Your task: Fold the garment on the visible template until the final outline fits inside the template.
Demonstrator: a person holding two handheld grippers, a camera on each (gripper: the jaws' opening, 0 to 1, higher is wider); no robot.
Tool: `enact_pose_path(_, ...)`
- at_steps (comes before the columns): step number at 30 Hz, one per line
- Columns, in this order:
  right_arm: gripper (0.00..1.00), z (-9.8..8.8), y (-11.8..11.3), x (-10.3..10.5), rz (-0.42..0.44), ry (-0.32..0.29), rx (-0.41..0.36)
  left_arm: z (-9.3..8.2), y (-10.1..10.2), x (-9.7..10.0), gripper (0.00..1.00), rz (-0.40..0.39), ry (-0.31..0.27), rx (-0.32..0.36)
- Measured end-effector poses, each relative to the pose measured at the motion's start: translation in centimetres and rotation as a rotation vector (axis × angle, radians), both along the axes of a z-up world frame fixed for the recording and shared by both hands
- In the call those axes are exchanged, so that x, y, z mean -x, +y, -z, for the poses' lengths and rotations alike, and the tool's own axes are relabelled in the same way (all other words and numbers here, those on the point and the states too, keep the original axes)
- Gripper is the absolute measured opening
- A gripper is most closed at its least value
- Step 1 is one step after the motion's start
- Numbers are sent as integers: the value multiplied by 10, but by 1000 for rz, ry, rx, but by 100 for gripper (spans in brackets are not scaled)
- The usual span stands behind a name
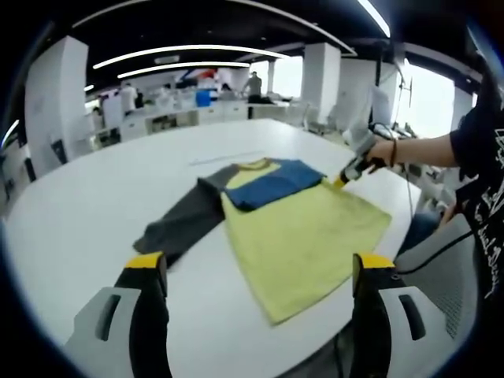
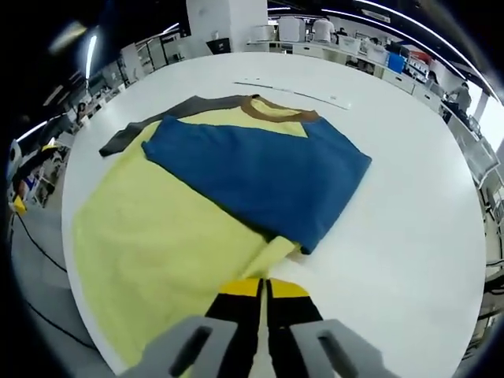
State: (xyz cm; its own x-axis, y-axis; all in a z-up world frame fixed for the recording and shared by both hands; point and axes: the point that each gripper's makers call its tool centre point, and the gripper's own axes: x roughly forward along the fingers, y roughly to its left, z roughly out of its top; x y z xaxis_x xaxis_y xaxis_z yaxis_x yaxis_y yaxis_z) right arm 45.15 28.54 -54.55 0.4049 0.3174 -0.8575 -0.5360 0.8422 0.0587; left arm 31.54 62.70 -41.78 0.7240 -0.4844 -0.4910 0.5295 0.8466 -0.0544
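Lying flat on the white table (image 1: 94, 205), the shirt (image 1: 303, 236) has its blue sleeve (image 2: 260, 177) folded across the chest and its grey sleeve (image 1: 177, 220) stretched out sideways. Right gripper (image 2: 264, 287): jaws pressed together, tips at the shirt's edge just below the blue sleeve; a pinch on cloth cannot be confirmed. Left gripper (image 1: 256, 272): jaws spread, clear of the shirt, nearer the grey sleeve, which probably goes next.

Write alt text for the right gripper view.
A yellow long-sleeved shirt lies flat on a white round table, its blue sleeve folded across the chest and its grey sleeve stretched out to the far side. The right gripper, its yellow-tipped black jaws closed together, sits at the folded edge near the blue cuff.
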Motion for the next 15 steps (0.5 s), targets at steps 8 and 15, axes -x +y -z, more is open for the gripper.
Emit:
enact_pose_path(8, 0, -1, -4, 2, 52, -5, -13, -1, -4, 0, 94, 11, -3, -4)
enact_pose_path(15, 0, -2, -33, 8, 120, -7, 44, -2, 2, 1, 94, -4, -5, -5)
